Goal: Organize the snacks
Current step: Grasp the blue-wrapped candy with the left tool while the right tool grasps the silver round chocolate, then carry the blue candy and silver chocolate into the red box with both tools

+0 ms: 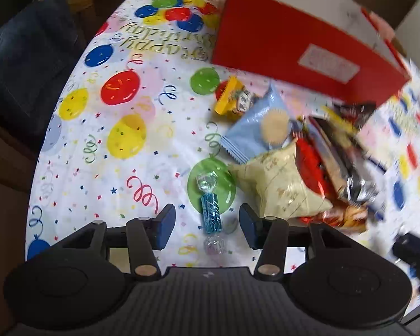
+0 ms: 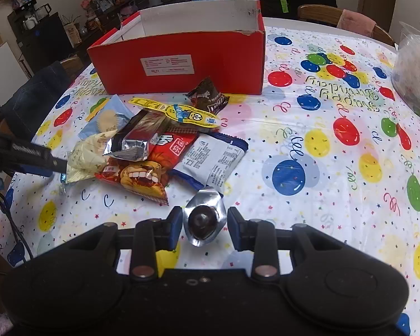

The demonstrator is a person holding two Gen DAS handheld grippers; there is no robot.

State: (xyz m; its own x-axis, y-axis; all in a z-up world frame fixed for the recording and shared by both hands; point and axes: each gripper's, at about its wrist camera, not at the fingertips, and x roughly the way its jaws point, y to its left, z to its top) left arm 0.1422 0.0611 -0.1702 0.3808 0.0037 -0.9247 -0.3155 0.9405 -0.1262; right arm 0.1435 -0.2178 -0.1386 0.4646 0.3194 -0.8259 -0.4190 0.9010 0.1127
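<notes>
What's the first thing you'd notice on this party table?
The big red cardboard box at the far side of the balloon-print tablecloth stands out first, open on top. In front of it lies a jumbled pile of snack packets. Near the camera, the right gripper holds a silver foil-wrapped sweet between its fingers.

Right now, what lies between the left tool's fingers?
A blue twist-wrapped candy lies on the tablecloth between the left tool's open fingers, untouched by either pad. The left wrist view shows it.

Both wrist views steeply downward, close over the table — sharing the snack pile (image 1: 291,162) and red box (image 2: 179,64).
</notes>
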